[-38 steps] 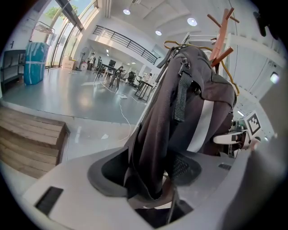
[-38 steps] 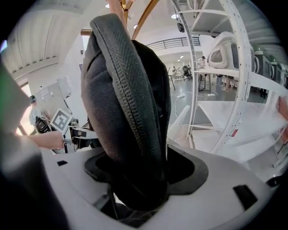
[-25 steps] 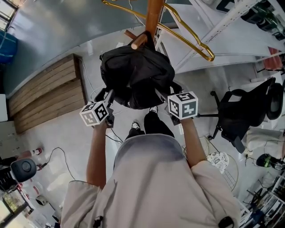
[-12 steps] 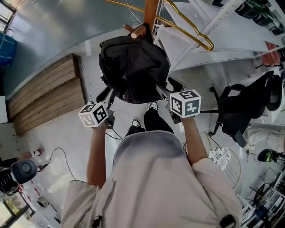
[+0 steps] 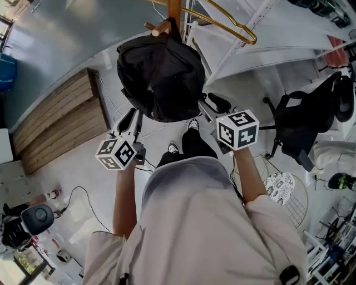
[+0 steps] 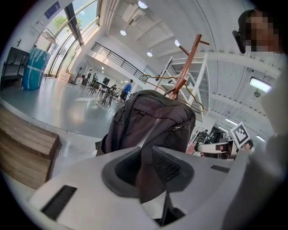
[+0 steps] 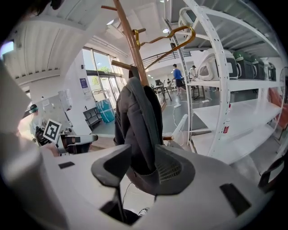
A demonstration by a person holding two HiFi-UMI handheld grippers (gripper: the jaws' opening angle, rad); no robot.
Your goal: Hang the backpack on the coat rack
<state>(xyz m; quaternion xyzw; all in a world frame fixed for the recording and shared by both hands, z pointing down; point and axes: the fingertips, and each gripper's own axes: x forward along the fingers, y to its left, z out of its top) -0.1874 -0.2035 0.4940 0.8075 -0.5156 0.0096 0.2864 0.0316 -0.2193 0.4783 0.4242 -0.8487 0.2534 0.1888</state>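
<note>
Two items in use: left gripper (image 5: pixel 132 120) and right gripper (image 5: pixel 212 104), jaws of each spread, lower fabric of the backpack (image 5: pixel 161 72) lying loosely between them. Backpack: suspended by its top from a peg of the coat rack (image 5: pixel 174 12). Handling: draw both grippers back level, clear of straps, without tugging the bag off.

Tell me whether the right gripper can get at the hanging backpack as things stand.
Probably yes. The right gripper has its jaws apart, and the backpack, hanging from a peg of the coat rack, is straight ahead with its bottom edge in the gap. Nothing stands between them.
</note>
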